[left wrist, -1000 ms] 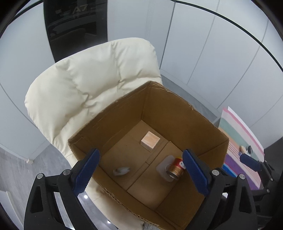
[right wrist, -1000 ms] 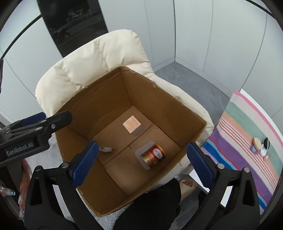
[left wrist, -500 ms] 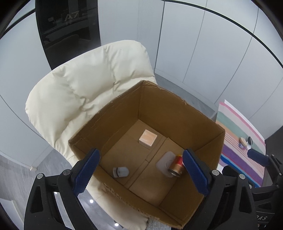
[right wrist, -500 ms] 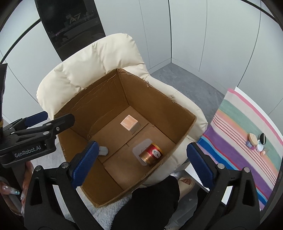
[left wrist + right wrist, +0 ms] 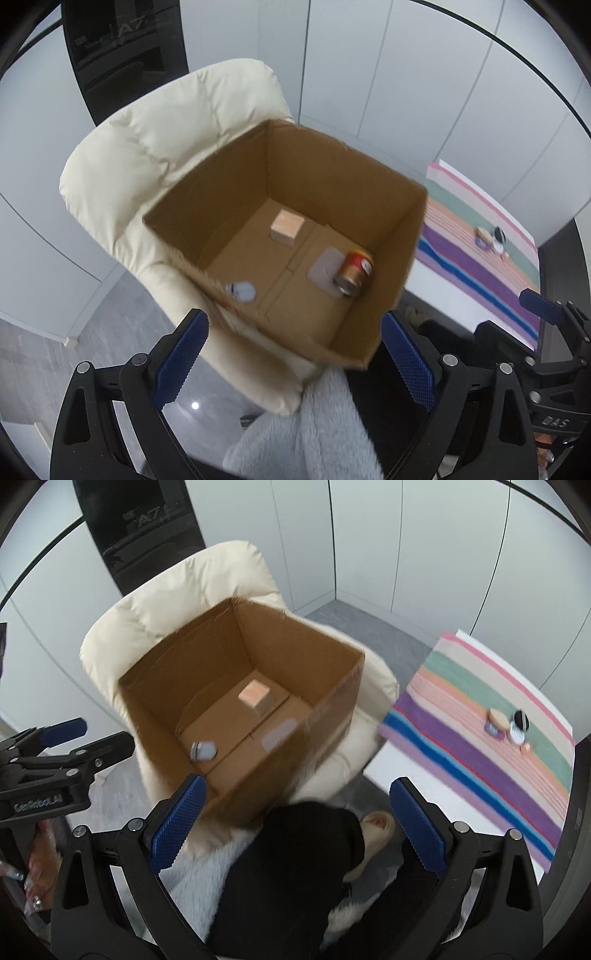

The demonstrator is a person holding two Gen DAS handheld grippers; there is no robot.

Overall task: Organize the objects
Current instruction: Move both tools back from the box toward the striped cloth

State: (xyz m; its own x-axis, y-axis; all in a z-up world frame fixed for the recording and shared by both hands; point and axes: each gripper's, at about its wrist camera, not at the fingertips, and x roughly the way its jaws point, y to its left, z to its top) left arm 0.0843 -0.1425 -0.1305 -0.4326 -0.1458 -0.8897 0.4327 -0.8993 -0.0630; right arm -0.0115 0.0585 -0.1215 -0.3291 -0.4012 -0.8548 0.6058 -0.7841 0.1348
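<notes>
Square cardboard box (image 5: 343,177) on puffy cream chair (image 5: 166,144).

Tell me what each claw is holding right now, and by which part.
Nothing: the left claw and the right claw are both open and empty.

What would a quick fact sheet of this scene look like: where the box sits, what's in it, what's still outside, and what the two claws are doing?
Box: open cardboard box resting on a cream padded chair
Inside the box: wooden block, can lying on its side, flat pale pad beside the can, small grey-white object
Still outside: a few small items on a striped cloth
Left claw: open, empty
Right claw: open, empty
</notes>
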